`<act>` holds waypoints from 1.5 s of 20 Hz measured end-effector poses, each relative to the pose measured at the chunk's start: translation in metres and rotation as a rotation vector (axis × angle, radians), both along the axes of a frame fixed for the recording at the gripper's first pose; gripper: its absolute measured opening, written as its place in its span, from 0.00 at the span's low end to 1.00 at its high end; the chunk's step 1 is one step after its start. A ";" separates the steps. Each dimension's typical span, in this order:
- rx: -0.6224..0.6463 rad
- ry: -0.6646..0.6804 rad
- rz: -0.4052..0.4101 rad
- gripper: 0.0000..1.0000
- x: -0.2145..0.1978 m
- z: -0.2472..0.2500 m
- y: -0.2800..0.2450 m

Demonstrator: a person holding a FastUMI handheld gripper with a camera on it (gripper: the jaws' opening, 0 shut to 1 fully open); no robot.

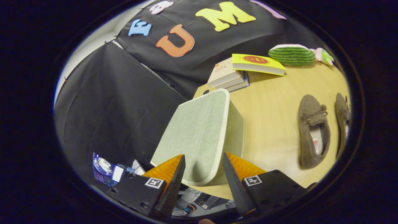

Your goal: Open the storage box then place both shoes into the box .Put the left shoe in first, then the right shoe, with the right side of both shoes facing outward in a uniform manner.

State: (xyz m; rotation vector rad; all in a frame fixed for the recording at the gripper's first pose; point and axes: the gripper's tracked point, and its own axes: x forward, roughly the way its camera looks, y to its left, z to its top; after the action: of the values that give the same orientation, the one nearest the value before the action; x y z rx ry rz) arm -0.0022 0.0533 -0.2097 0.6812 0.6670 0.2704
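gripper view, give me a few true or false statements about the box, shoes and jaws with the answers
1. The storage box has its lid raised, and the lid's lower edge sits between the jaws of the gripper. True.
2. Both shoes are already inside the box. False: the two brown shoes lie on the wooden table, beyond the box.
3. The jaws are pressed shut with nothing between them. False: they stand apart with the lid's edge in the gap; whether they press on it cannot be told.
4. A stack of books lies on the table behind the box. True.
5. A watermelon-patterned plush lies on top of the shoes. False: it lies at the table's far end, near the books.
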 end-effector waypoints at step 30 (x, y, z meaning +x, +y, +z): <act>-0.061 -0.276 0.284 0.06 0.030 0.186 0.196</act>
State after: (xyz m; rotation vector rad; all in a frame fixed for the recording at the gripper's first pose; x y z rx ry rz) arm 0.0278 0.2491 -0.0232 0.4778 0.5031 0.5930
